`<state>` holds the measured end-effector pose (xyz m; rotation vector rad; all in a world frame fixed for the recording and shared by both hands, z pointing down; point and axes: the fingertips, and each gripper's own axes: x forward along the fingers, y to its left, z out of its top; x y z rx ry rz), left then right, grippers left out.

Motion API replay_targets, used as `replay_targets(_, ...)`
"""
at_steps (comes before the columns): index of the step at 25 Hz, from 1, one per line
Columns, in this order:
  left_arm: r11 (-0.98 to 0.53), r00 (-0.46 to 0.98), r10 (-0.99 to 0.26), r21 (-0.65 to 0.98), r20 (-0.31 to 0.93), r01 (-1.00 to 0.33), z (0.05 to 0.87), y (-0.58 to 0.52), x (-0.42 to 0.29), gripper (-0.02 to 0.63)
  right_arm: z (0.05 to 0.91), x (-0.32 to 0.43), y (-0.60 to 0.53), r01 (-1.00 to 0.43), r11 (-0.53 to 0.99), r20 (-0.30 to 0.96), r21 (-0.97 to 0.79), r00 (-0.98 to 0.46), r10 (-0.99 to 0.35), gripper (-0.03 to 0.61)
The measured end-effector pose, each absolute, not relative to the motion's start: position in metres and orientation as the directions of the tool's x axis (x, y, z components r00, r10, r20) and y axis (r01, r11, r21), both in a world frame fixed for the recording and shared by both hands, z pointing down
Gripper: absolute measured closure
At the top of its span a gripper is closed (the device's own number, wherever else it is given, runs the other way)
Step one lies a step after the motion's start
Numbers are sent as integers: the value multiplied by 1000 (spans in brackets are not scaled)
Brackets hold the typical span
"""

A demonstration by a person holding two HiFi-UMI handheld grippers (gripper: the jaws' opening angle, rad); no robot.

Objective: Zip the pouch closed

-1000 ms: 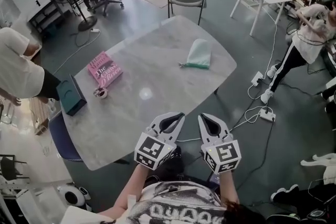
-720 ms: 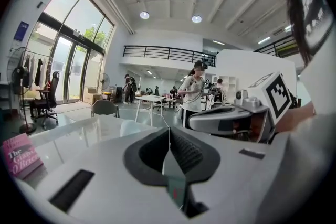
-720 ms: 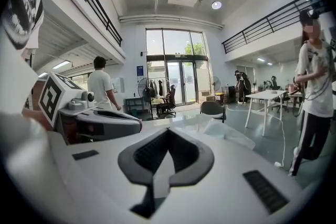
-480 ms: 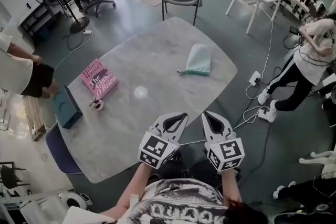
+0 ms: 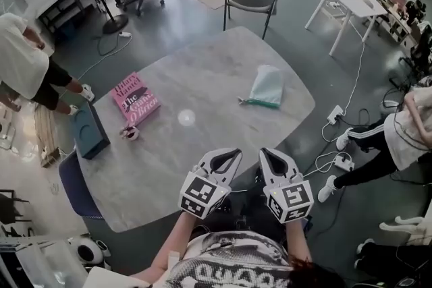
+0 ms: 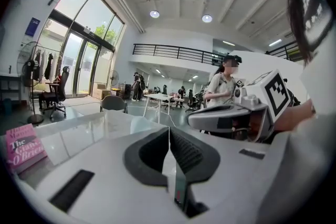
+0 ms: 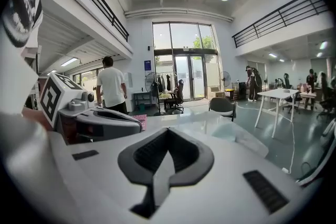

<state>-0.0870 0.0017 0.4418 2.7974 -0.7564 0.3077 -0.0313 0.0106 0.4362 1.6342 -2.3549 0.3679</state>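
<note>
Table holds pouch, pink book, dark box.

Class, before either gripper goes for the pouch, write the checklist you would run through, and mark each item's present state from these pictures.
1. Pouch lies flat on the table: ok.
2. Left gripper empty: ok. Its jaws are together with nothing between them, so it must open before gripping.
3. Right gripper empty: ok. Its jaws are together too.
4. Way to the pouch free: ok. There is bare table between, and the book lies off to the left.
5. Grippers at the pouch: not ok. Both hang over the near edge, well apart from it.
6. Pouch open or zipped: cannot tell, too small.
</note>
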Motion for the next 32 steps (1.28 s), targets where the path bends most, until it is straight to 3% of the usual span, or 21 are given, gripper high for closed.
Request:
replay_targets(10,-784,773,-533,145,343,-604,466,-61,-56,600,461,-6,-68,-877,469,369,-107,-473,-800,580)
replay_targets(16,-749,656,-574,10,491,-662,506,-119,-47,599,475,22,-114,-830,541,403,-137,-546,-735,580)
replay_targets(20,-779,607,-548,-86,576,-621,530,-155,-43,598,487,30,-134,-800,574,422,-175,-588,-690,580)
replay_targets(28,-838,567,-465,-131,680,-530,583,-206,-29,597,516,41,-160,-756,614,464,-225,-638,-615,580)
replay_targets(32,-887,503,-426,-238,752,-396,616,-229,-24,592,530,53,-163,-754,610,484,-243,-639,-598,580)
